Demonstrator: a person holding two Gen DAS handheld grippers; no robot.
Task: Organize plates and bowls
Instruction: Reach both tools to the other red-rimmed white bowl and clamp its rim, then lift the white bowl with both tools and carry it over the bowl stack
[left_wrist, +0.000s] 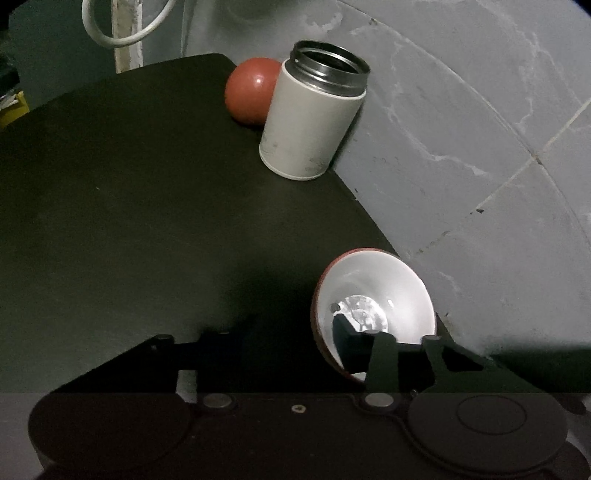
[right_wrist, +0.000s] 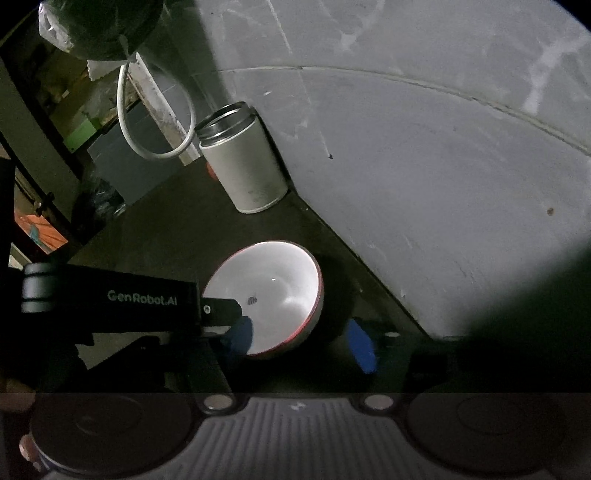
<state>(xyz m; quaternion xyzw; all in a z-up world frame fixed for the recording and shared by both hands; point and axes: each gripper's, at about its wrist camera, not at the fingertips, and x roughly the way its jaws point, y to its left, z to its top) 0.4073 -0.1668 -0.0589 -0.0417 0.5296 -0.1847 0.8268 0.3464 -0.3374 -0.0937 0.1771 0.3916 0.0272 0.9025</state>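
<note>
- Bowl (right_wrist: 273, 295), white inside w/ red outside, tilted at the table (left_wrist: 129, 203) edge next to the grey wall (left_wrist: 461, 147).
- Left gripper (right_wrist: 229, 314) reaches in from the side; one finger inside the bowl, rim betw. its fingers – looks clamped on the bowl.
- Right gripper (right_wrist: 299, 341): blue pads (right_wrist: 362, 345) wide apart, either side of the bowl, gripping nothing.
- Open white canister (left_wrist: 310, 118) upright further back by the wall; 2nd red bowl (left_wrist: 247, 92), upside down, touching behind it.
- White cable loop (right_wrist: 155, 122) beyond.
</note>
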